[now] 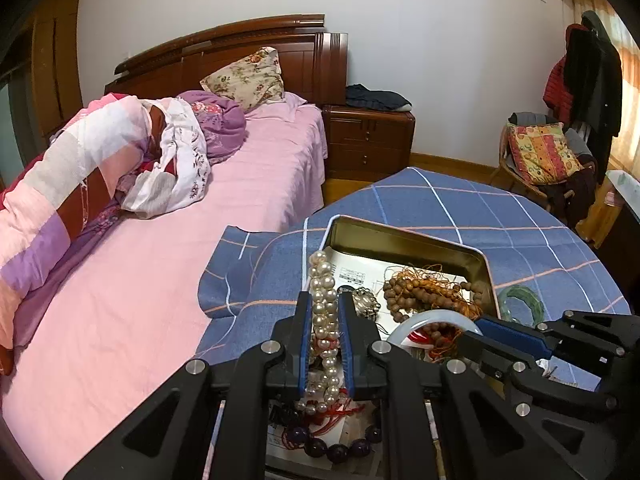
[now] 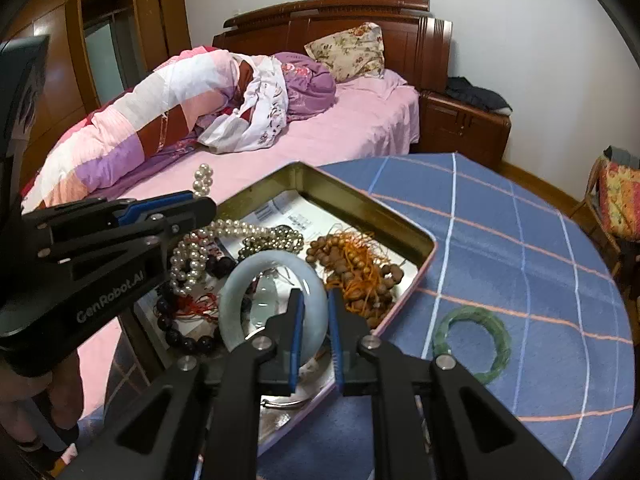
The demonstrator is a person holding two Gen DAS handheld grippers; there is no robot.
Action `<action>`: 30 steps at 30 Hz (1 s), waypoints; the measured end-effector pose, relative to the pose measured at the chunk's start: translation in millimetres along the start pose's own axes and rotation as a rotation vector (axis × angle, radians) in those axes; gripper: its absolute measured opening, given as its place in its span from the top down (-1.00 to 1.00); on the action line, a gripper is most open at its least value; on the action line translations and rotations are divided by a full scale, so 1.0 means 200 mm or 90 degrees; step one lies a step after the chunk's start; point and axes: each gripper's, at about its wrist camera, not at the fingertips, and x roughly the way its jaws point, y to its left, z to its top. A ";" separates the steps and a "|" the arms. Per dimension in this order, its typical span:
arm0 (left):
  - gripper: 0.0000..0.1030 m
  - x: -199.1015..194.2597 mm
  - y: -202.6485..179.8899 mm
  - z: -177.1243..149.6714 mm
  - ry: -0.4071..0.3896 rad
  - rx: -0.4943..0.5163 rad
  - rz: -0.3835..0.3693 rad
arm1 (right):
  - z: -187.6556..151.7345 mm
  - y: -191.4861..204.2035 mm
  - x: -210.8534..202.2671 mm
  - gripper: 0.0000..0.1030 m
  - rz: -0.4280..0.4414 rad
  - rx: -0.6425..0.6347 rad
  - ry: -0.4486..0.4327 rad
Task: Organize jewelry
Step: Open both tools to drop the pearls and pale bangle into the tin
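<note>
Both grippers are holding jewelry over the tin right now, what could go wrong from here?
1. The pearl necklace in the left gripper trails into the red cords and dark beads below, so lifting may drag the tangle along.
2. The pale bangle sits between the right gripper pads by its smooth rim only; it might slip and hit the tin.
3. The grippers work close together and may collide.

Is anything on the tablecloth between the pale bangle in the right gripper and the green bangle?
Nothing visible does. The right gripper grips the pale bangle over the tin; only the tin's low rim and bare blue tablecloth separate it from the green bangle.
</note>
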 end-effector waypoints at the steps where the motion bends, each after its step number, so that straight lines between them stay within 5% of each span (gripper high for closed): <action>1: 0.75 0.00 0.00 0.00 0.000 -0.002 -0.003 | 0.00 -0.01 0.00 0.65 0.008 0.004 0.001; 3: 0.73 0.00 -0.01 0.00 0.003 -0.002 -0.001 | -0.01 -0.01 -0.01 0.63 0.020 0.006 -0.006; 5: 0.58 0.00 -0.02 0.00 0.005 -0.003 0.000 | -0.01 -0.01 -0.02 0.33 0.022 0.006 -0.011; 7: 0.03 -0.02 -0.03 0.00 -0.002 -0.001 0.016 | -0.02 -0.01 -0.04 -0.05 0.027 0.009 -0.020; 8: -0.41 -0.04 -0.03 0.00 -0.014 -0.001 0.033 | -0.02 -0.02 -0.06 -0.05 0.026 0.009 -0.026; 9: -0.60 -0.07 -0.04 0.00 -0.032 -0.002 0.045 | -0.03 -0.02 -0.08 -0.05 0.020 0.008 -0.030; 21: -0.63 -0.17 -0.27 -0.07 -0.046 0.027 -0.010 | -0.32 -0.47 -0.33 -0.15 -0.101 0.096 -0.013; 30: -0.63 -0.08 -0.33 -0.07 -0.009 0.025 0.024 | -0.33 -0.41 -0.23 -0.15 -0.053 0.085 0.024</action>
